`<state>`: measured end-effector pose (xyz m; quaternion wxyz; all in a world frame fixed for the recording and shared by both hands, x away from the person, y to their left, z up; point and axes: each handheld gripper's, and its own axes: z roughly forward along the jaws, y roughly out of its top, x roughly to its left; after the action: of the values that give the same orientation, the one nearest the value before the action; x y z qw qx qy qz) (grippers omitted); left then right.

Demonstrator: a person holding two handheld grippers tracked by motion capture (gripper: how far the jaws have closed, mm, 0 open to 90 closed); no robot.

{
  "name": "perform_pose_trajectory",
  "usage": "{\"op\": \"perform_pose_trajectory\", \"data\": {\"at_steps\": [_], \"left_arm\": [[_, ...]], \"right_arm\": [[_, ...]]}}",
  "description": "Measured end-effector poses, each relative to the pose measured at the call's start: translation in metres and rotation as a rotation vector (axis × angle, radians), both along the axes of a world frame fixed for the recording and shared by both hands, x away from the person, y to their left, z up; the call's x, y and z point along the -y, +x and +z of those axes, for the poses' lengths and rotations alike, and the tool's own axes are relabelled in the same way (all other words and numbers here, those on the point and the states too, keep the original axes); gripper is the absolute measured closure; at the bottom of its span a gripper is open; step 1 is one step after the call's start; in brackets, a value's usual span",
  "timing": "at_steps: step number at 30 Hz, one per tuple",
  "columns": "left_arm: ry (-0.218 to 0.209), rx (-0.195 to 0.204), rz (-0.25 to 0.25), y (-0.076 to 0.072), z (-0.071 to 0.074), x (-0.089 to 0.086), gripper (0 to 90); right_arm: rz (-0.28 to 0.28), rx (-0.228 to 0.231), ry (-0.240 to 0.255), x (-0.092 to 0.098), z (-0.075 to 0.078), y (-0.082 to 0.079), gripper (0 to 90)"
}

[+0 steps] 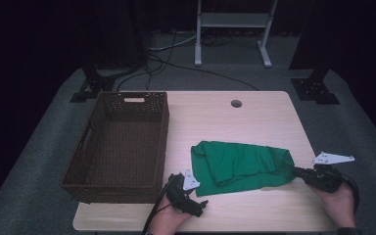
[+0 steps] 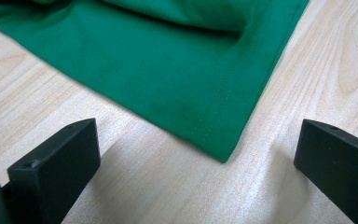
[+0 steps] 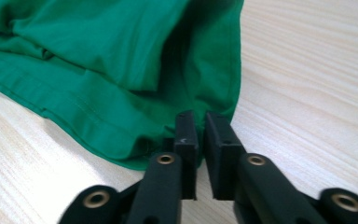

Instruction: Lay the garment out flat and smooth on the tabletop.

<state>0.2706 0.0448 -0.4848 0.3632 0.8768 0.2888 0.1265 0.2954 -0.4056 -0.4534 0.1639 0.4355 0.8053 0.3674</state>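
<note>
Sitting at left of the high view, one brown woven basket (image 1: 117,147) was on the table (image 1: 254,117) with nothing visible inside. One green cloth (image 1: 240,166) lay crumpled on the wood at centre-right of that frame, just beside the basket's lower right corner, not touching it as far as I could tell.

Count: one basket, one cloth, two grippers.

Left gripper (image 1: 198,205) sat at bottom centre of the high view, jaws spread wide. Left gripper view showed a hemmed cloth corner (image 2: 168,79) pointing down between the jaws, apart from both.

Right gripper (image 1: 296,171) sat at the cloth's right end, lower right of frame. Right gripper view (image 3: 200,126) gave detail the high view lacked: jaws nearly pressed together, a slim gap between, tips at the cloth's folded edge (image 3: 98,70). Couldn't tell whether any fabric was pinched.
</note>
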Motion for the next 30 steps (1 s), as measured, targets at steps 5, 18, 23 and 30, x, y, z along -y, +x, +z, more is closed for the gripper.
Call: {"op": "perform_pose_trajectory", "data": {"at_steps": [5,18,23,30], "left_arm": [[-0.005,-0.005,-0.002,0.000,0.000,0.000,0.0],[-0.121,0.006,0.001,0.022,0.024,0.007,0.0],[-0.079,0.016,0.012,0.043,0.022,0.019,0.0],[-0.007,-0.029,-0.017,0.064,0.004,0.032,0.0]], "right_arm": [[-0.013,0.058,0.059,0.008,0.007,-0.006,47.4],[0.083,0.061,-0.024,-0.019,-0.010,0.016,1.8],[0.107,0.046,-0.046,-0.033,-0.016,0.026,1.8],[0.122,-0.015,-0.078,-0.040,-0.029,0.034,1.8]]}}
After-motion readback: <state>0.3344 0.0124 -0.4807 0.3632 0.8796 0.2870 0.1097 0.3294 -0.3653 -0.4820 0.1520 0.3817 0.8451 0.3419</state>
